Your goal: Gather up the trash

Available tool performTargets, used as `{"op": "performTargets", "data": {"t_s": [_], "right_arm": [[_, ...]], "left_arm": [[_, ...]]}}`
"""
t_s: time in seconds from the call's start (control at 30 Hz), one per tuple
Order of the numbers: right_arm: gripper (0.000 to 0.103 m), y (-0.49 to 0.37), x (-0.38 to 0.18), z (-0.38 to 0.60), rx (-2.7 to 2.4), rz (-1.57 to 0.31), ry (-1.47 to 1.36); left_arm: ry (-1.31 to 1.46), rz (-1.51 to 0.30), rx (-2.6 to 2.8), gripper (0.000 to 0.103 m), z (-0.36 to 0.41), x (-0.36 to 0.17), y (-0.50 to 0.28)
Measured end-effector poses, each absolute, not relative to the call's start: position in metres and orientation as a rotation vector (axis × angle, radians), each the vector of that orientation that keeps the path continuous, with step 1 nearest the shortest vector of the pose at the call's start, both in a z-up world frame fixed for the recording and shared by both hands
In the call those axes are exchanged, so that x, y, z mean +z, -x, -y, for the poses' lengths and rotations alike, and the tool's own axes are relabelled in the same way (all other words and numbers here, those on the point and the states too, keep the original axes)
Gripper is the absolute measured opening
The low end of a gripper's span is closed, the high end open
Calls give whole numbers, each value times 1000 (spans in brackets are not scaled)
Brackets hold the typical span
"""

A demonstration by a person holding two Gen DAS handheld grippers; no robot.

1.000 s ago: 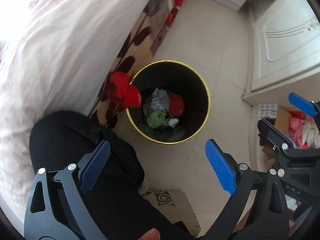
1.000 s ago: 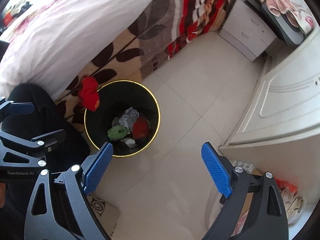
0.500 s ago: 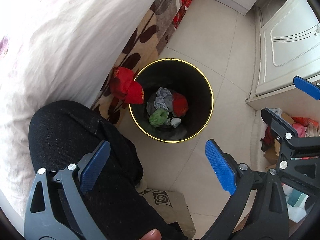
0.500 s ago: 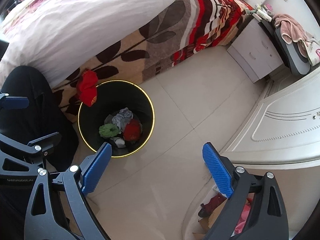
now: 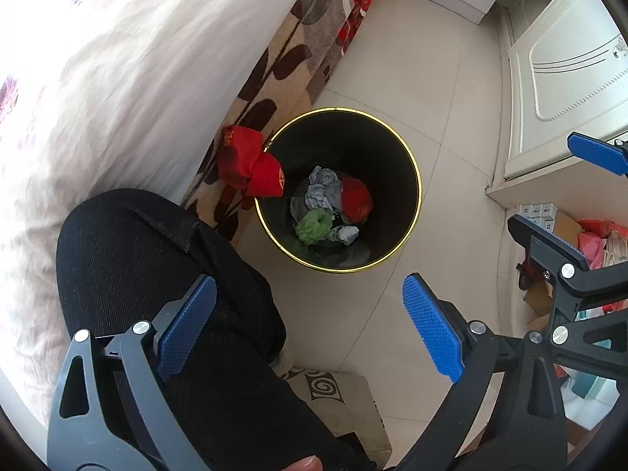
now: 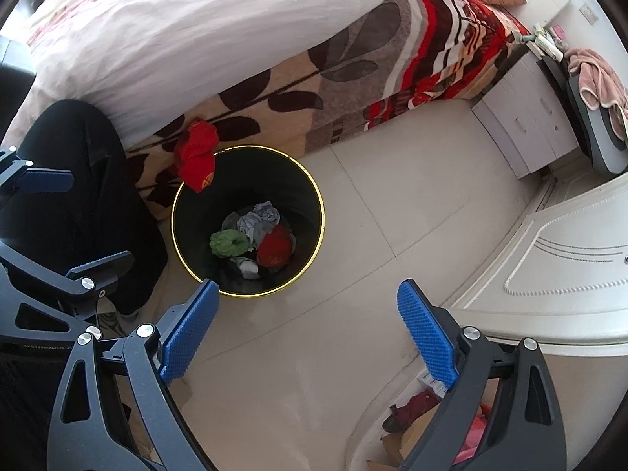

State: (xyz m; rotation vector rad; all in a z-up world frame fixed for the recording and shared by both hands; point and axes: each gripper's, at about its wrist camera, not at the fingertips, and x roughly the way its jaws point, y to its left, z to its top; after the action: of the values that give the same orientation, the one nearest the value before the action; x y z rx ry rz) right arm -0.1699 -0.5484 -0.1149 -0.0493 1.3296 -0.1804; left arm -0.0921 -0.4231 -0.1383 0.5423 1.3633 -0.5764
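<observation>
A black trash bin with a gold rim (image 5: 408, 165) (image 6: 310, 184) stands on the tiled floor beside the bed. Inside lie crumpled grey paper (image 5: 322, 192) (image 6: 261, 221), a green wad (image 5: 313, 227) (image 6: 227, 243) and a red wad (image 5: 356, 198) (image 6: 276, 250). A red bag (image 5: 247, 165) (image 6: 196, 153) hangs over the bin's rim on the bed side. My left gripper (image 5: 310, 325) is open and empty, held high above the floor near the bin. My right gripper (image 6: 308, 331) is also open and empty, above bare tiles to the bin's right.
A person's knee in black trousers (image 5: 157, 259) (image 6: 78, 172) sits left of the bin. The bed with a white duvet (image 6: 196, 31) and patterned blanket (image 6: 353, 90) runs behind. White cabinet doors (image 6: 549, 259), a nightstand (image 6: 526, 117) and boxes of clutter (image 5: 561, 231) stand right.
Both grippers have risen and pulled back from the bin, so it looks smaller and more of the bed and room shows. Both stay open and empty.
</observation>
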Motion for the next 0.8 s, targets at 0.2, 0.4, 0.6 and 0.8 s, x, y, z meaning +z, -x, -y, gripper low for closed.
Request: {"op": "performTargets", "data": {"t_s": [0.2,0.4,0.6,0.8], "right_arm": [[88,169,-115,546,-170,-1335,60],[88,169,-114,545,-168,-1338,65],[88,169,-115,544,-171,-1340,81],[88,168,-116,546,-170,-1343,85]], "left_arm": [[-549,-1366,-580,94,421,-139,93],[-552,-1372,-592,94,420,-141,95],[-576,-1359,-599,96,421,-143,99],[-565,-1363,-605,97,420,-145,99]]}}
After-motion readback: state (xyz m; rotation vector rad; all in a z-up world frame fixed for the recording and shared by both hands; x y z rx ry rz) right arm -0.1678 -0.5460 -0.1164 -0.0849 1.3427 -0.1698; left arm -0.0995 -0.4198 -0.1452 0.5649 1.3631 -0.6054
